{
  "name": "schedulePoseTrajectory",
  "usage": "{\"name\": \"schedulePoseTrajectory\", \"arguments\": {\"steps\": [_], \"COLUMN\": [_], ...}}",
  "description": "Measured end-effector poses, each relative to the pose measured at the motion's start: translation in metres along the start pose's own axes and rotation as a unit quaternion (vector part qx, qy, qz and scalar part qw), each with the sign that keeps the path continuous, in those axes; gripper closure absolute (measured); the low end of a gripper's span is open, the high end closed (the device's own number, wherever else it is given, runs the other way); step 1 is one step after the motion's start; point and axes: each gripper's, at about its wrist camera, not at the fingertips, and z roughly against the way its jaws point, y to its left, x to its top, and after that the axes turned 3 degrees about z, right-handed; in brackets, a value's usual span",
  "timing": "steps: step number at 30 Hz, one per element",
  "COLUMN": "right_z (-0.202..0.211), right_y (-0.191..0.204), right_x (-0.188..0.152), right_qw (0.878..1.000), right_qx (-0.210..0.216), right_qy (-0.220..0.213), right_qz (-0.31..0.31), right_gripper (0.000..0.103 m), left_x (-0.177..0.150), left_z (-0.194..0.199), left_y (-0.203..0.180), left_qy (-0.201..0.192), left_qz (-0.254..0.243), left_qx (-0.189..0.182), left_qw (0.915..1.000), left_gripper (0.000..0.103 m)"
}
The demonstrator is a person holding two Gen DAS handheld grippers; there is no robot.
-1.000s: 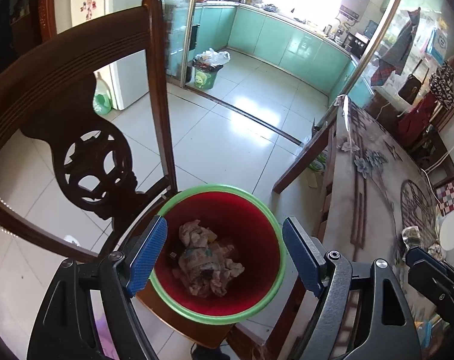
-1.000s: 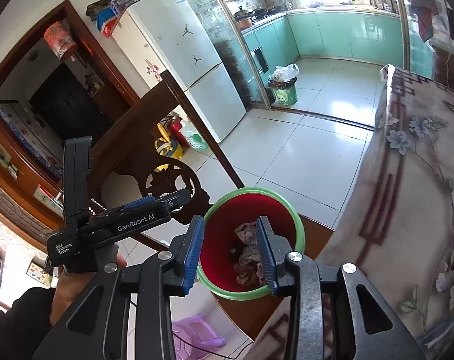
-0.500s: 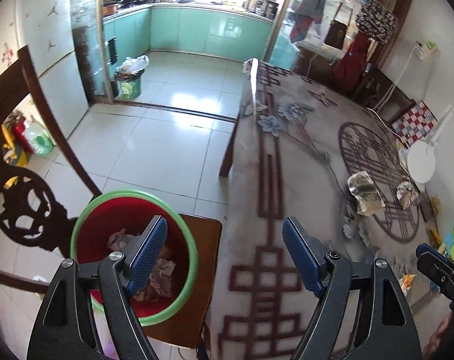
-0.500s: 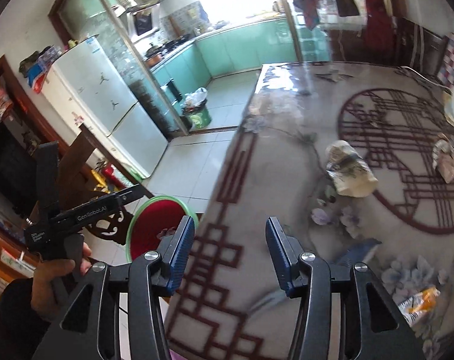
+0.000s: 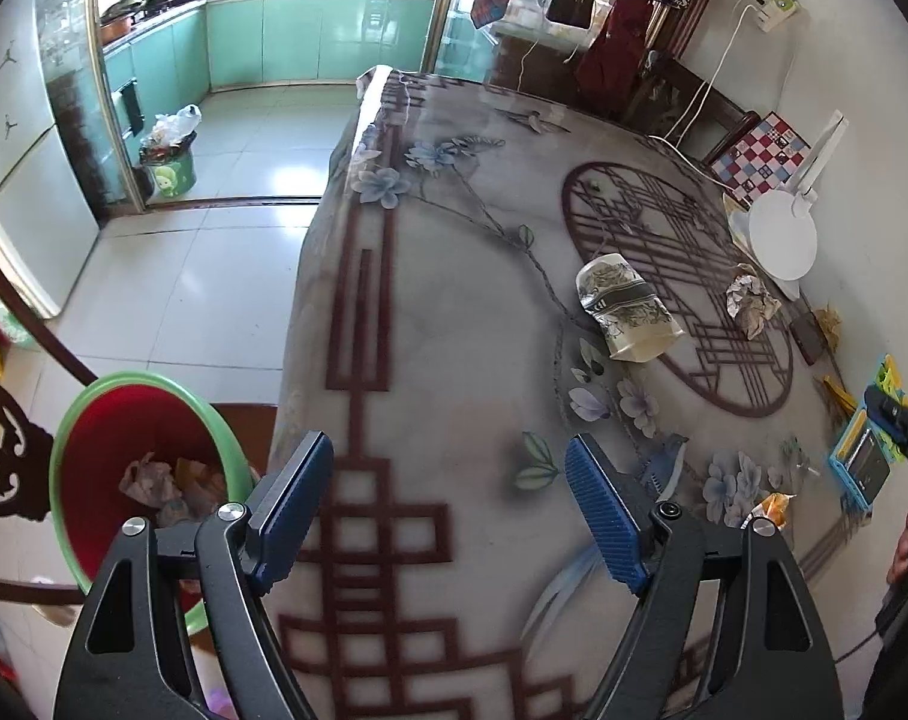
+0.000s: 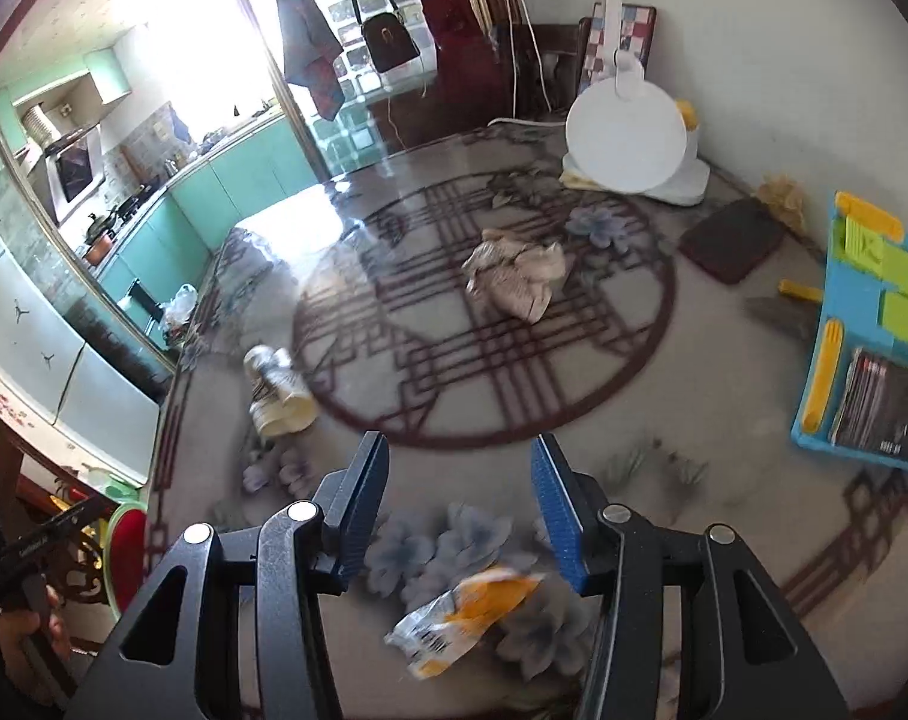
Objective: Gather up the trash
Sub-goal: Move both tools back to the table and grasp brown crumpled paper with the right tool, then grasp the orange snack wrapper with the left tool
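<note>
Both claws had swung off the red bin (image 5: 136, 456) and back over the tabletop (image 5: 442, 324) — right claw (image 6: 459, 504) spread wide above the orange wrapper (image 6: 466, 612), left claw (image 5: 448, 498) likewise empty — next pickup looked imminent.

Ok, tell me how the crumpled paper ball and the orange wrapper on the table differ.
The crumpled paper ball is pale beige and bunched into a lump; the orange wrapper is orange and white and lies flatter. The paper ball lies far out on the round pattern of the table; the wrapper lies just below the right gripper, whose jaws are open. Both lie loose on the table, ungrasped.
</note>
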Motion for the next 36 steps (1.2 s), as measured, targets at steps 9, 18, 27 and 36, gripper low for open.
{"name": "schedulePoseTrajectory", "arguments": {"steps": [9, 18, 27, 36], "right_z": [-0.127, -0.175, -0.144, -0.169], "right_y": [-0.032, -0.043, -0.060, -0.064], "right_x": [0.105, 0.095, 0.103, 0.114], "right_qw": [0.993, 0.970, 0.967, 0.970], "right_qx": [0.041, 0.169, 0.196, 0.183], "right_qy": [0.046, 0.111, 0.094, 0.111], "right_qz": [0.102, 0.132, 0.135, 0.118], "right_gripper": [0.055, 0.103, 0.102, 0.101], "left_x": [-0.004, -0.010, -0.004, -0.077], "left_z": [-0.016, -0.037, -0.054, -0.079], "left_y": [-0.043, -0.092, -0.147, -0.258], "left_qy": [0.011, 0.028, 0.056, 0.175], "left_qz": [0.069, 0.078, 0.036, -0.186], "left_qx": [0.041, 0.076, -0.080, -0.135], "left_qw": [0.9967, 0.9937, 0.9945, 0.9575], "left_gripper": [0.023, 0.023, 0.020, 0.017]}}
